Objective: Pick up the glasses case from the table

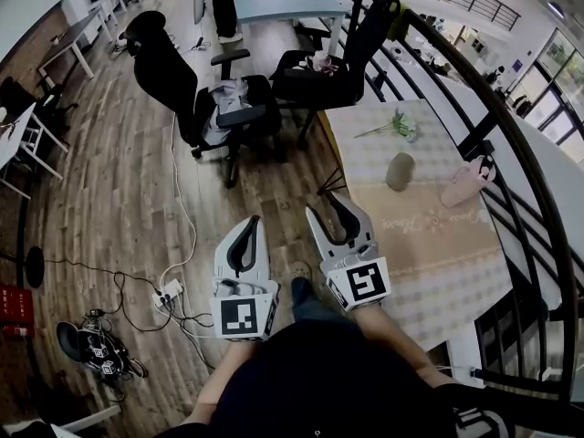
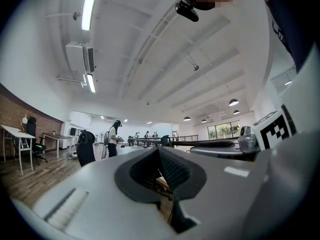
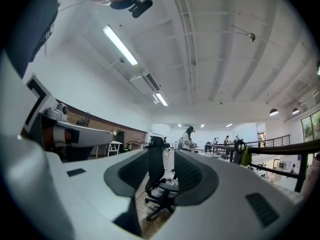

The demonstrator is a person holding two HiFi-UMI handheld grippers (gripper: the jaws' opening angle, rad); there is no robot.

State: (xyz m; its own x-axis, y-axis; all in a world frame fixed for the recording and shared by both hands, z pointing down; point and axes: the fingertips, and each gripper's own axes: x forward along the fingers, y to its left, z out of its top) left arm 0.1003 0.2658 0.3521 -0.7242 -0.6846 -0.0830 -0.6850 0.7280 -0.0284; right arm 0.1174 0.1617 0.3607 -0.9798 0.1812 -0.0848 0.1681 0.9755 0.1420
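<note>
A grey-green oval glasses case (image 1: 399, 172) lies on the cloth-covered table (image 1: 429, 245) at the right of the head view, with a pink object (image 1: 465, 183) just right of it. Both grippers hang over the wooden floor, short of the table's near left edge. My right gripper (image 1: 321, 203) (image 3: 162, 156) is open with nothing between its pads; only a distant office chair shows through the gap. My left gripper (image 1: 254, 219) (image 2: 159, 151) is shut and empty. The case appears in neither gripper view.
Two black office chairs (image 1: 228, 99) (image 1: 319, 71) stand ahead beyond the grippers. A black railing (image 1: 511, 153) runs along the table's far side. A flower sprig (image 1: 400, 124) lies at the table's far end. A power strip and cables (image 1: 169, 292) lie on the floor at left.
</note>
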